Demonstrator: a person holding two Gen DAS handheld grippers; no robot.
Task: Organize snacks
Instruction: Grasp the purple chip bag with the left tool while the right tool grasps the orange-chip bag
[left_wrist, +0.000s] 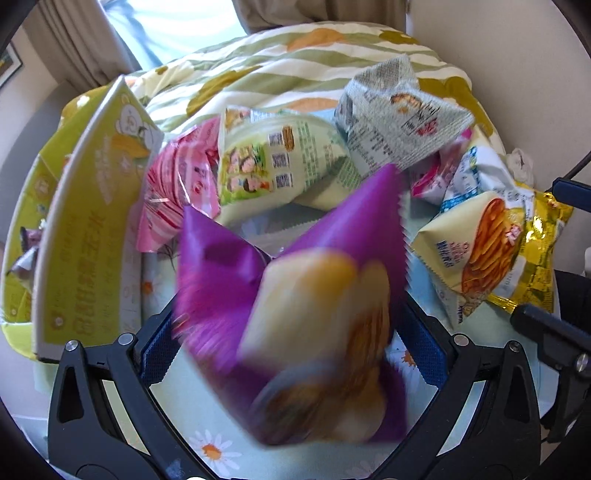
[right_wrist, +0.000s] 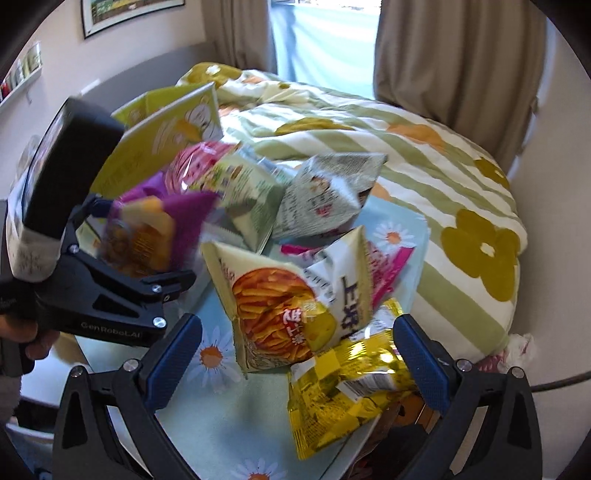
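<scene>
A purple snack bag (left_wrist: 295, 295) sits blurred between the fingers of my left gripper (left_wrist: 291, 343), which is shut on it above the daisy-print cloth (left_wrist: 210, 448). The same bag (right_wrist: 147, 236) and left gripper (right_wrist: 110, 295) show at the left of the right wrist view. My right gripper (right_wrist: 295, 354) is open, its blue pads either side of a yellow foil bag (right_wrist: 343, 387) and a cream fries bag (right_wrist: 280, 314). Behind lie a green-white bag (left_wrist: 273, 162), a grey bag (left_wrist: 399, 118) and pink bags (left_wrist: 177, 184).
An open yellow-green carton (left_wrist: 85, 221) stands at the left, also in the right wrist view (right_wrist: 166, 136). A flowered, striped quilt (right_wrist: 424, 155) lies behind and right of the pile. Curtains and a window are at the back.
</scene>
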